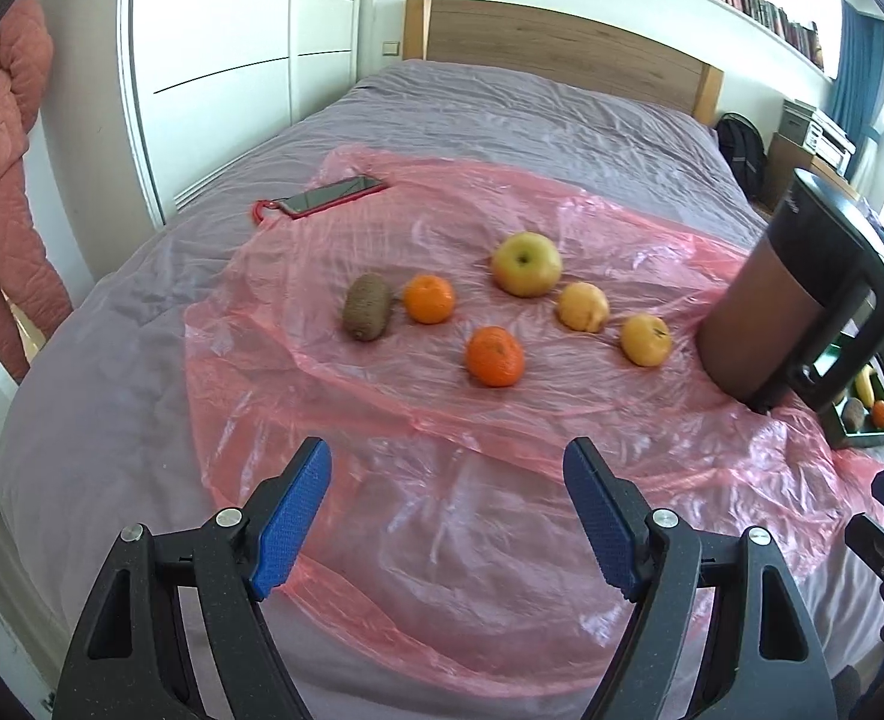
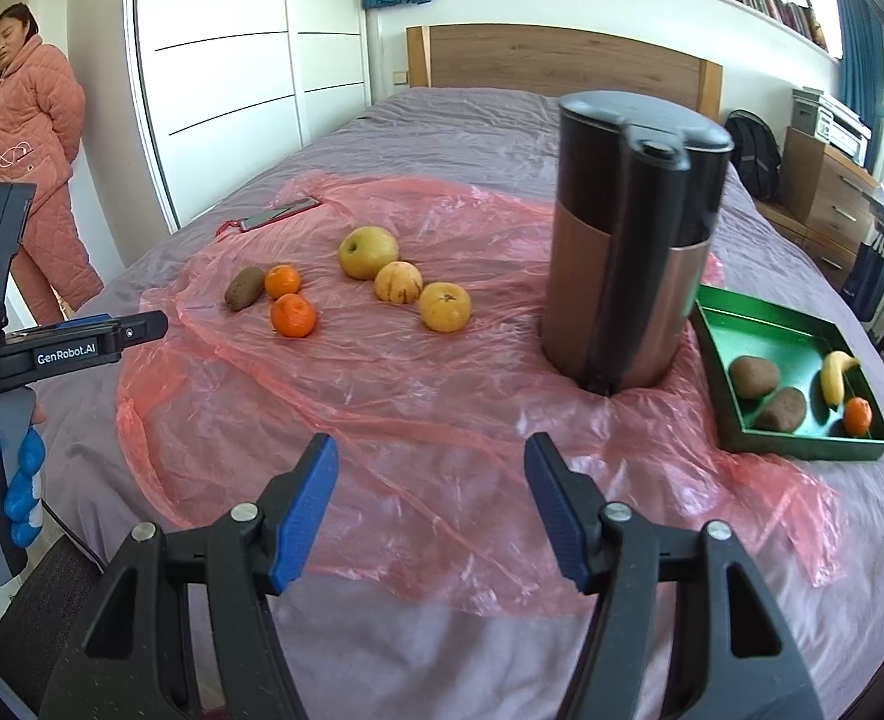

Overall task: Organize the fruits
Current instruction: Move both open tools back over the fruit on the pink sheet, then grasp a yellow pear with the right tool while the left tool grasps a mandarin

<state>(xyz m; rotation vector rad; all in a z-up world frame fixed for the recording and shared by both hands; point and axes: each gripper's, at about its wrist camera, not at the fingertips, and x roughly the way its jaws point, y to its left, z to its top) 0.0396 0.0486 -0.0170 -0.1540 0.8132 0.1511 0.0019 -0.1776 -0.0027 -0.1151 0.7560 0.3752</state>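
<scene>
Loose fruit lies on a pink plastic sheet (image 1: 442,480) on the bed: a kiwi (image 1: 367,306), two tangerines (image 1: 429,299) (image 1: 494,356), a green apple (image 1: 526,264) and two yellow fruits (image 1: 583,306) (image 1: 645,339). A green tray (image 2: 760,324) at the right holds two brown fruits (image 2: 754,376), a banana (image 2: 836,376) and a tangerine (image 2: 857,416). My left gripper (image 1: 448,468) is open and empty, short of the fruit. My right gripper (image 2: 431,465) is open and empty too, over bare sheet. The left tool's body (image 2: 51,348) shows in a gloved hand at the right wrist view's left edge.
A tall copper and black jug (image 2: 628,240) stands between the loose fruit and the tray. A phone in a red case (image 1: 330,195) lies at the sheet's far left corner. A person in pink quilted clothes (image 2: 33,168) stands by the wardrobe. A backpack and drawers are at the right.
</scene>
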